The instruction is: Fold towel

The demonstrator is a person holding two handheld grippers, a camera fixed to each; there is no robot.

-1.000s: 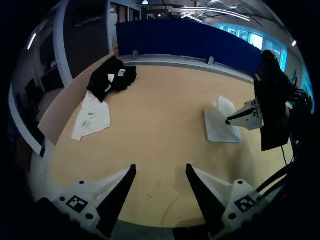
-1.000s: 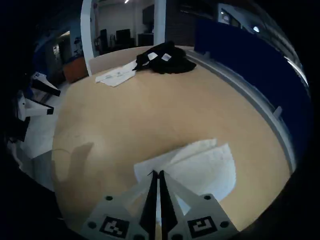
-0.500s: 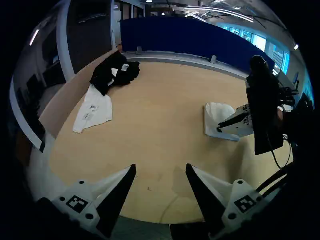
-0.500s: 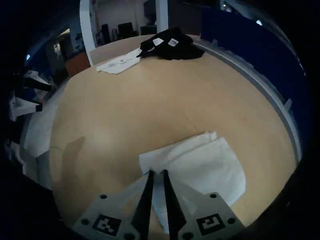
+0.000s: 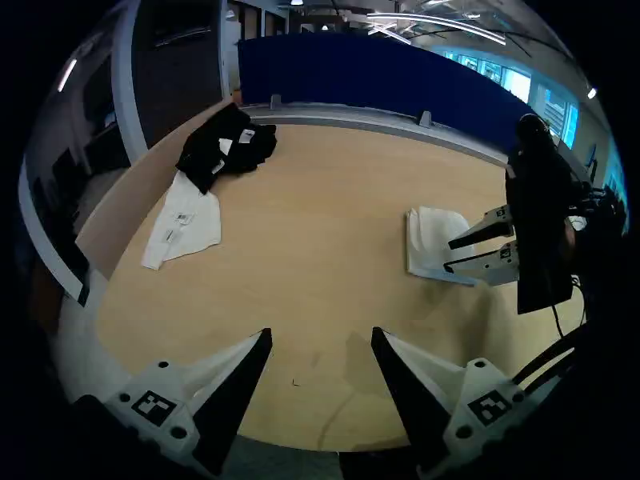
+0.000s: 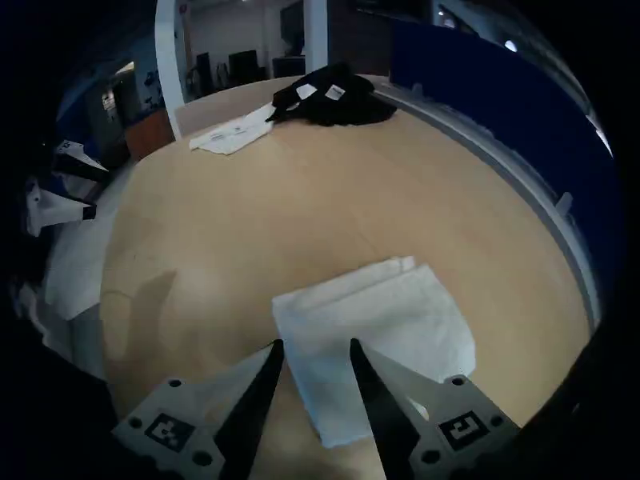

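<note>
A white towel (image 6: 376, 328) lies folded flat on the wooden table, just ahead of my right gripper (image 6: 315, 344), whose fingers stand open over the towel's near edge with nothing between them. In the left gripper view the same towel (image 5: 430, 240) rests at the right side of the table, with the right gripper (image 5: 450, 258) open beside it. My left gripper (image 5: 320, 334) is open above the table's near edge, far from the towel. It also appears at the far left of the right gripper view (image 6: 84, 190).
A black garment pile (image 5: 226, 146) and a white garment (image 5: 184, 228) lie at the table's far left. A blue partition (image 5: 376, 76) runs behind the table (image 5: 320, 208). The person holding the right gripper, in dark clothing (image 5: 540, 216), stands at the right edge.
The right gripper went from shut on the towel's edge to open, and the towel now lies flat on the table. The left gripper has stayed in place.
</note>
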